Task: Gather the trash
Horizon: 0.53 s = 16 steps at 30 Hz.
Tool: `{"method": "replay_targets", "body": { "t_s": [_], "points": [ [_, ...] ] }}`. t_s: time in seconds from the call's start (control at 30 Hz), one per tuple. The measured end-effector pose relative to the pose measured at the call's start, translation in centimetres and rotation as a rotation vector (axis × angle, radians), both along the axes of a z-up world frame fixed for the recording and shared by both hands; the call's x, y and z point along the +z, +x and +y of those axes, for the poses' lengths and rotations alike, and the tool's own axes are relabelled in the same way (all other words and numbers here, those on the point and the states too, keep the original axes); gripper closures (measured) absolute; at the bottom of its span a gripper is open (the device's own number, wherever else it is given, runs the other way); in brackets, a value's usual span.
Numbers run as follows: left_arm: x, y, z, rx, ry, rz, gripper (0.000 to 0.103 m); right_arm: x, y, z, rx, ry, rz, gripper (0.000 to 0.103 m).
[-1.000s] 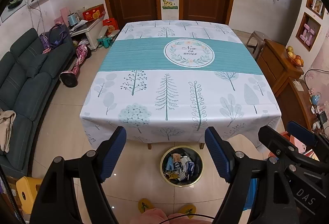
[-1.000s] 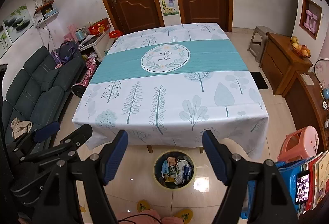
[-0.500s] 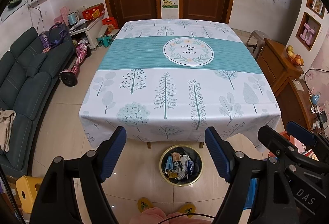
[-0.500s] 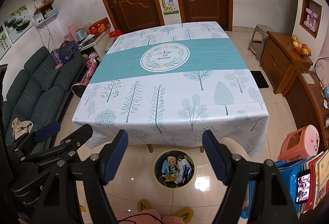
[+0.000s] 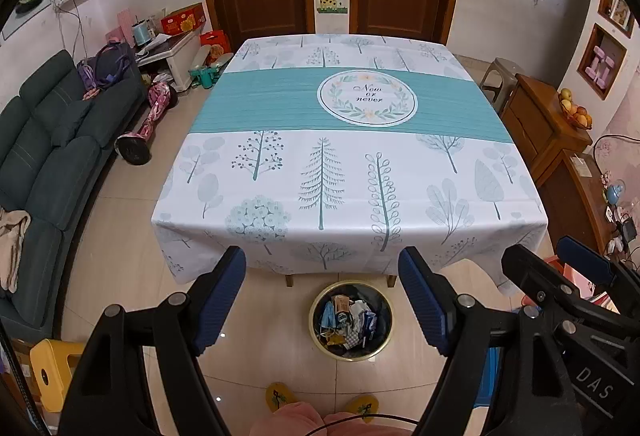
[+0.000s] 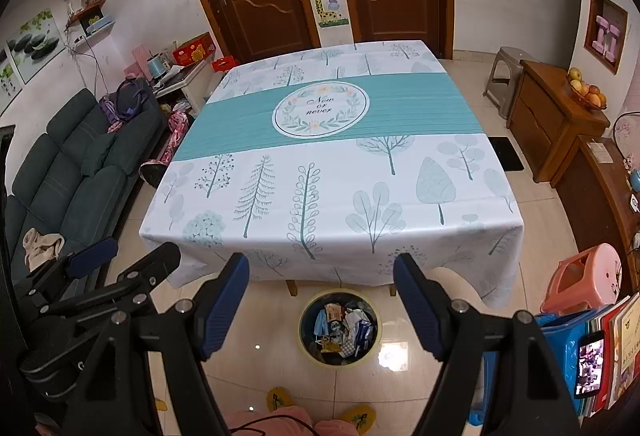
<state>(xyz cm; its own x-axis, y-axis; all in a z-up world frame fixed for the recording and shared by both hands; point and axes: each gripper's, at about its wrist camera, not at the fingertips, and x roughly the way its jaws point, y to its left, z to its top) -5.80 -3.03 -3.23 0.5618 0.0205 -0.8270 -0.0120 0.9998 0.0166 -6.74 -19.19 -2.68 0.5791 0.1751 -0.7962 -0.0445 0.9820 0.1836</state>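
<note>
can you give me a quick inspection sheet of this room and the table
surface: table covered by a tree-print cloth, nothing seen on top
job's things: bin on the floor at the near table edge, holding crumpled trash
clutter: stools, books and a phone at the right; bags and boxes by the sofa
grippers: left gripper and right gripper both open, empty, hanging above the bin
cables: thin black cable at the bottom edge; wires on the left wall
surroundings: two wooden doors, clock, cabinet with a fruit bowl
</note>
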Motion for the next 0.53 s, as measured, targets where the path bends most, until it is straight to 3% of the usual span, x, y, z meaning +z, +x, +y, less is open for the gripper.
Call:
{"method": "replay_targets", "body": {
  "t_s": [0.53],
  "points": [
    [-0.43,0.19,-0.08,0.012,-0.008,0.021,0.026,-0.54,-0.41,-0.17,0.001,0.002,0.009,0.028]
  ]
}}
